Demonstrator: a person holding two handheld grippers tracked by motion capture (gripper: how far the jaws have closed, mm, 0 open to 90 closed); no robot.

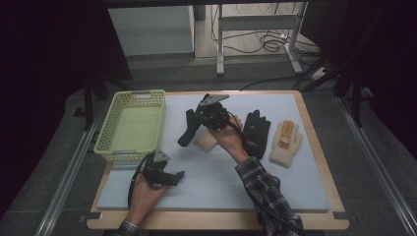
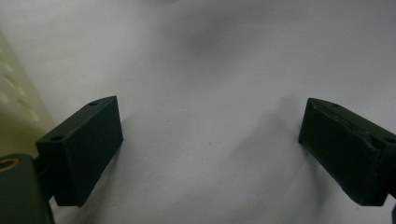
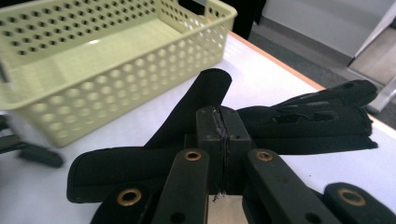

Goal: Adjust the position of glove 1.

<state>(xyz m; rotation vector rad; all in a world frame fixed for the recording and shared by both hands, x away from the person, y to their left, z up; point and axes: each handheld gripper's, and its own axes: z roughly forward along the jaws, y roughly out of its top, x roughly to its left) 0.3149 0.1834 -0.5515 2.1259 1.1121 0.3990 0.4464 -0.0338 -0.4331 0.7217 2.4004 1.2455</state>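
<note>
My right gripper (image 1: 195,119) hangs above the mat, shut on a black glove (image 1: 187,132) that dangles below it. In the right gripper view the two jaws (image 3: 222,126) are pressed together with the black glove (image 3: 299,116) draped on both sides. Under the right hand lies a beige glove (image 1: 205,140). A second black glove (image 1: 256,129) and another beige glove (image 1: 286,141) lie flat to the right. My left gripper (image 1: 177,178) rests low on the mat near the front. Its jaws (image 2: 210,135) stand wide open with bare mat between them.
A pale yellow perforated basket (image 1: 114,123) stands at the left of the mat, its inside bare (image 3: 116,70). The light mat (image 1: 221,187) covers a wooden table top. Table legs and cables lie on the floor beyond.
</note>
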